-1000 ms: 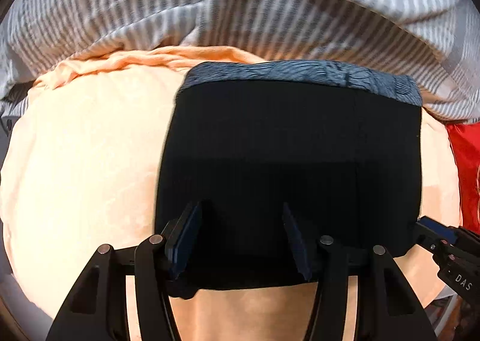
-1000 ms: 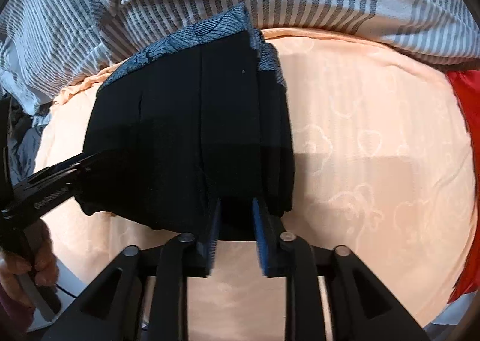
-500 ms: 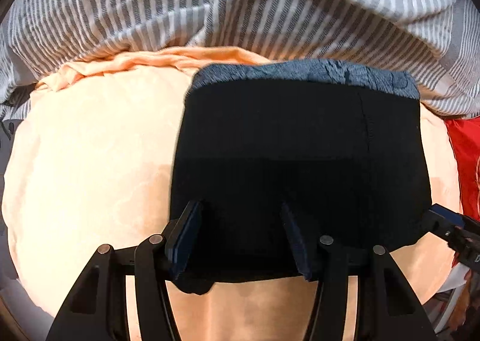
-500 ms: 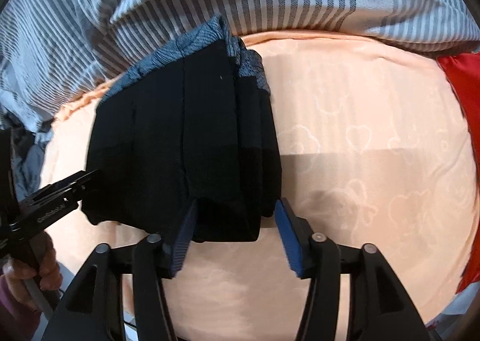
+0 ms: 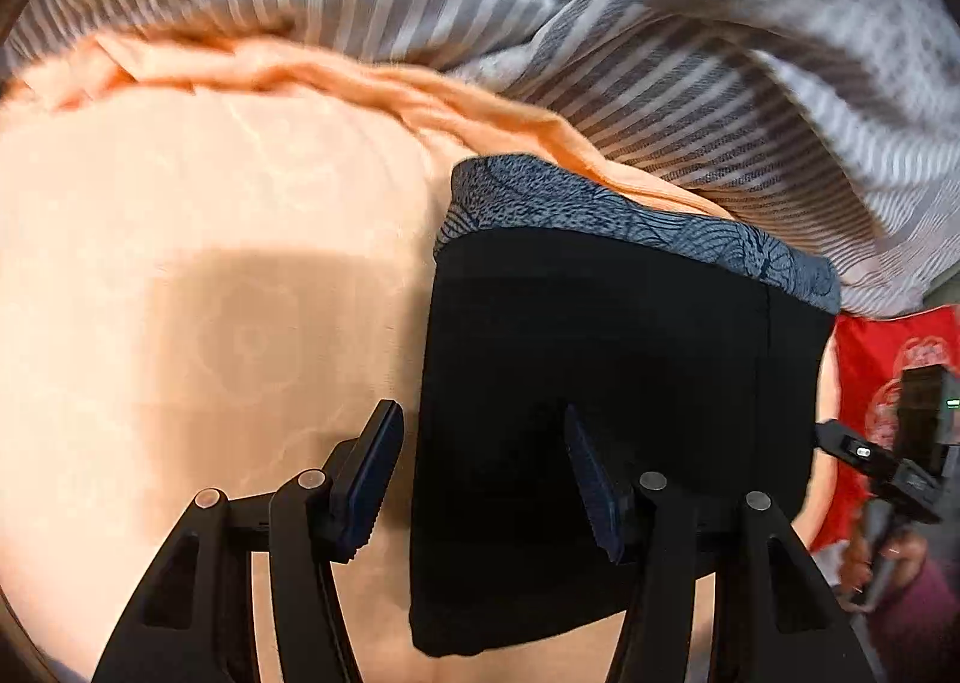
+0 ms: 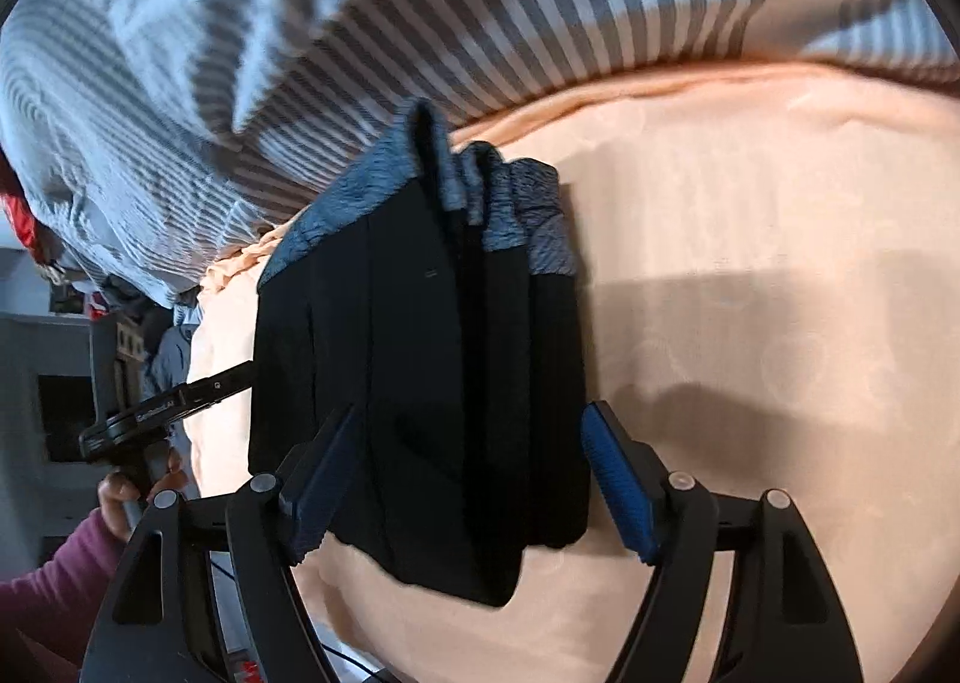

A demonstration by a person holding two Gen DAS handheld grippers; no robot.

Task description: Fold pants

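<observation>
We look down on a bed covered with a peach sheet (image 5: 180, 275), a grey-and-white striped duvet (image 5: 600, 23) bunched along its far side. On the sheet lie the black pants (image 5: 600, 383), already folded into a compact rectangle, its long axis running away from us, the patterned grey waistband (image 5: 630, 215) at the far end near the duvet.

Both tools sit at the near short edge of the bundle. From the left wrist view, the left gripper (image 5: 480, 479) straddles the near left corner of the pants, jaws about half apart, one finger over the bare sheet and one over the black cloth; neither pad visibly pinches the fabric. From the right wrist view, the right gripper (image 6: 474, 479) spans the stacked right-hand layers, and its jaws are opening with the fabric between them, released rather than clamped.

We judge the fold nearly finished, with both hands equally close.
</observation>
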